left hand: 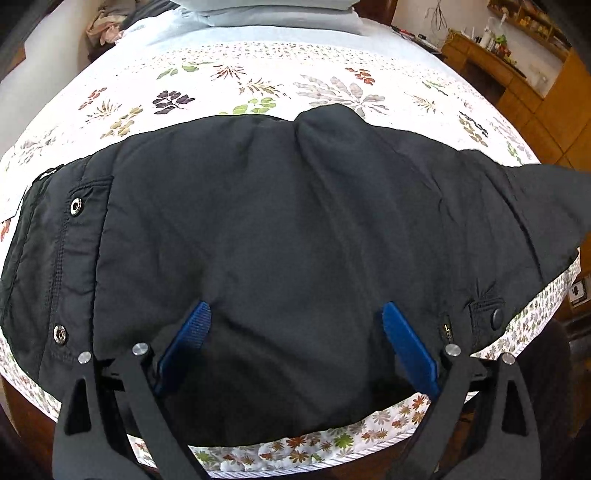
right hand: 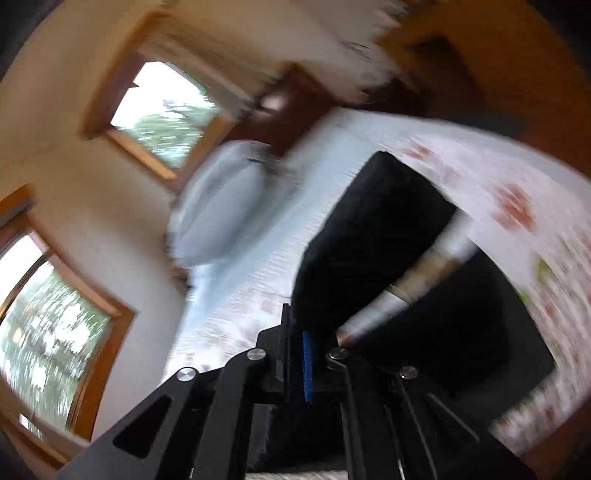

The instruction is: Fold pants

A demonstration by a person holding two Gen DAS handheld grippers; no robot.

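Black pants (left hand: 280, 229) lie spread across the near part of a bed with a white floral cover (left hand: 258, 85). Metal snaps show at their left side and a buttoned pocket at the right. My left gripper (left hand: 297, 314) is open, its blue pads (left hand: 188, 332) wide apart just above the pants' near part. In the blurred, tilted right wrist view, my right gripper (right hand: 308, 332) is shut on a fold of the black pants (right hand: 373, 236) and holds it lifted above the bed. A pale strip (right hand: 410, 284) crosses the cloth.
Light blue pillows (left hand: 266, 11) lie at the bed's head; one also shows in the right wrist view (right hand: 218, 218). A wooden desk with small items (left hand: 491, 55) stands at the far right. Windows (right hand: 162, 110) are in the wall beside the bed.
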